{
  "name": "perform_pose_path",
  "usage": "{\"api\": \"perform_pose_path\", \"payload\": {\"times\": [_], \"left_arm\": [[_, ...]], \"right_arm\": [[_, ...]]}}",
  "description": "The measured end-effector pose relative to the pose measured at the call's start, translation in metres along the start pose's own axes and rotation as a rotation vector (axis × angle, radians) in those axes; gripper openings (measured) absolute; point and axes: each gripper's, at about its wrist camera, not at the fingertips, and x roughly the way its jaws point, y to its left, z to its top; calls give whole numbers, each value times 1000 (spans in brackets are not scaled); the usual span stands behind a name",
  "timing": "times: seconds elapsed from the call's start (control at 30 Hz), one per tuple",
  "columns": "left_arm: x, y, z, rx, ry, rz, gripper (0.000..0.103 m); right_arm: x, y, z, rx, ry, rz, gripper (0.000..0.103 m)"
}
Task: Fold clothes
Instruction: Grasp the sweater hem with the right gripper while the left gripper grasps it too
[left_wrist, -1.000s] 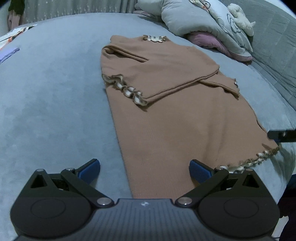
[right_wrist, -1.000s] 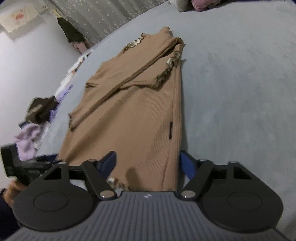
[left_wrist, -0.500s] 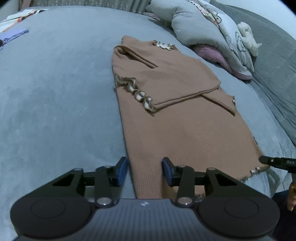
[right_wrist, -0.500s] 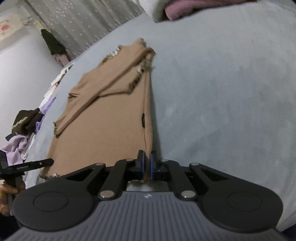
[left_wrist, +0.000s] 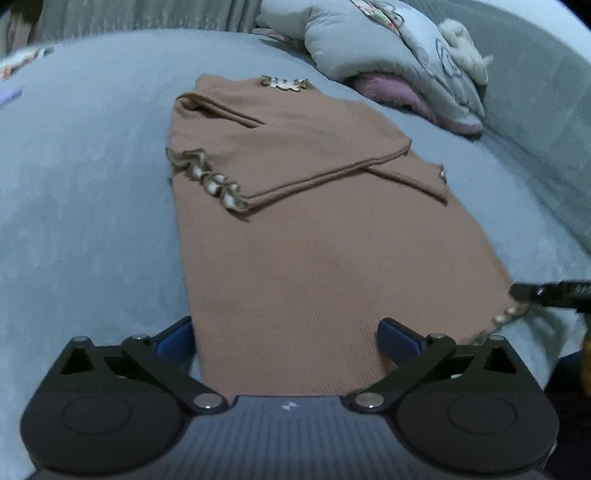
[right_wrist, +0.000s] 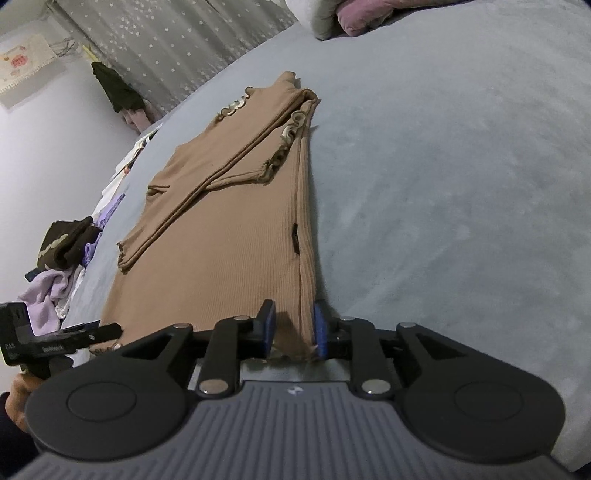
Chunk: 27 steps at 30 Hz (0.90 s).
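A brown ribbed top (left_wrist: 314, 240) with frilled cuffs lies flat on the grey bed, sleeves folded across its chest. My left gripper (left_wrist: 286, 332) is open wide at the near hem, one finger on each side of the left hem corner. In the right wrist view the same top (right_wrist: 229, 229) stretches away from me. There my right gripper (right_wrist: 293, 326) stands open by a narrow gap, with the bunched right hem corner between its blue pads. The left gripper's finger (right_wrist: 92, 330) shows at the other hem corner.
The grey-blue bed cover (right_wrist: 443, 184) spreads wide to the right of the top. Pillows and a quilt (left_wrist: 388, 48) are heaped at the head. A pile of loose clothes (right_wrist: 55, 266) lies at the bed's left edge, near a curtain (right_wrist: 166, 37).
My left gripper narrowed half a second ago and now stands wide again. My right gripper closed on the hem corner, and its fingers now stand a little apart.
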Motion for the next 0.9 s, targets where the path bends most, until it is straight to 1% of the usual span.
{"api": "perform_pose_path", "payload": {"times": [0.03, 0.07, 0.1, 0.13, 0.17, 0.2, 0.23, 0.27, 0.33, 0.47, 0.53, 0.73, 0.9], "left_arm": [[0, -1, 0, 0, -5, 11, 85], [-1, -1, 0, 0, -10, 22, 81], [-1, 0, 0, -12, -16, 29, 71], [-2, 2, 1, -26, -22, 34, 58], [-2, 4, 2, -40, -28, 40, 51], [-3, 6, 3, -54, -34, 45, 35], [-3, 7, 3, -65, -36, 41, 22], [-3, 8, 4, -75, -38, 35, 18], [-3, 1, 4, -64, -41, 52, 14], [-5, -15, 4, 5, -49, 119, 11], [-6, -16, 3, 12, -50, 128, 11], [-13, -18, -3, 28, -54, 164, 11], [-19, -19, -8, 20, -55, 178, 11]], "right_arm": [[0, 0, -1, -2, 0, 2, 24], [1, 0, -1, -4, -1, 4, 24], [1, 0, -2, -6, -1, 4, 24], [1, 3, -3, -18, 4, 8, 23], [2, 7, -4, -30, 10, 14, 22], [3, 8, -5, -31, 11, 17, 22], [3, 9, -5, -34, 10, 15, 20], [5, 11, -5, -40, 9, 11, 17], [5, 13, -5, -49, 4, 5, 15], [3, 16, -5, -65, -9, -5, 12], [2, 17, -5, -73, -15, -10, 12], [-7, 23, -3, -130, -64, -67, 11], [-9, 22, -3, -136, -65, -70, 11]]}}
